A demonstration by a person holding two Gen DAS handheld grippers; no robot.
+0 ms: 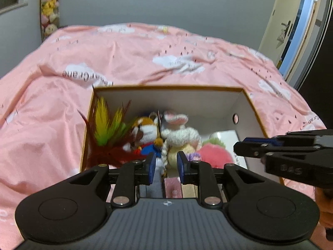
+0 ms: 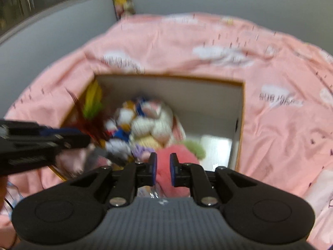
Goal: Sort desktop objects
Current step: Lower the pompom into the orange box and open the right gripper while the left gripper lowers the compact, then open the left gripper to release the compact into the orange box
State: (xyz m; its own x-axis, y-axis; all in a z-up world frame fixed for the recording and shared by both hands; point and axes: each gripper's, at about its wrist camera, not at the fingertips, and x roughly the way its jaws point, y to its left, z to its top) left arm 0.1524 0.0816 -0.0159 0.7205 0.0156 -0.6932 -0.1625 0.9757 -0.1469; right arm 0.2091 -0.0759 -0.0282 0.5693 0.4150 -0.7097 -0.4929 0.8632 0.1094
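**Toy box on bed: contents and gripper state**

Where both grippers hang over it, the largest item is the pink quilt [image 1: 145, 62], printed with white clouds; one upside-down word on it reads roughly "PaperCrane", and the right view shows blurred lettering that cannot be read.

Box [image 1: 208, 102]: white inside, orange rim, open top, resting on the quilt, with a round hole in its right wall. It holds the sorted things.

Pink plush [image 2: 164, 166]: round, with a green tuft, at the near right of the box. Right gripper [image 2: 163, 171]: fingers close together with the plush between the pads; whether they pinch it or merely frame it cannot be told through the blur.

Rabbit [image 1: 179, 133]: knitted, white and pink, mid-box, touching the fox.

Fox [image 1: 145, 133]: orange and white, blue clothing, beside the rabbit.

Feathers [image 1: 106, 129]: yellow, green and dark red, against the left wall.

Left gripper [image 1: 165, 168]: fingers apart, nothing between the pads, above the near rim; a braided cord lies below the gap.

Risks, as judged: the grippers are near each other and could collide over the box; the soft plush could slip from a light hold and land on the quilt; a descending finger could snag the cord or crush the feathers.
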